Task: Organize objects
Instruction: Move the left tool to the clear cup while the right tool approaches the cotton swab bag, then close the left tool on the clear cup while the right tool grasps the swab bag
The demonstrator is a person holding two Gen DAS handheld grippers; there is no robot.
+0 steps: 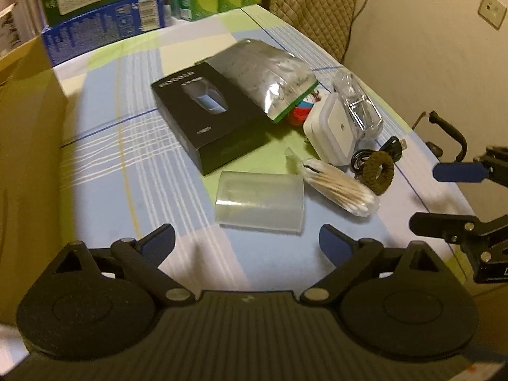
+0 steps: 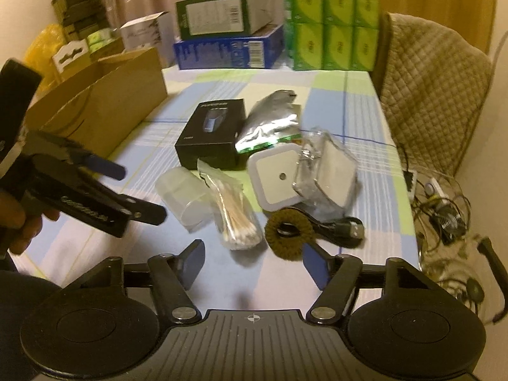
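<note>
Left tool [image 1: 247,244] at lower centre of its own view, jaws wide apart, nothing between them, hovering above the checked surface [image 1: 104,158]. Just ahead: clear plastic cup [image 1: 260,206] lying on its side, beside a bag of cotton swabs [image 1: 339,187]. Brown hair tie [image 1: 377,171] right of the swabs, touching a black cable [image 1: 381,152]. Black box [image 1: 209,120] at centre, silver pouch [image 1: 270,76] overlapping its right edge. White square case [image 1: 330,133] near centre right. Right tool [image 2: 250,260] lower centre in its view, jaws partly apart, empty, hair tie just ahead. Cardboard box [image 2: 104,101] at left.
</note>
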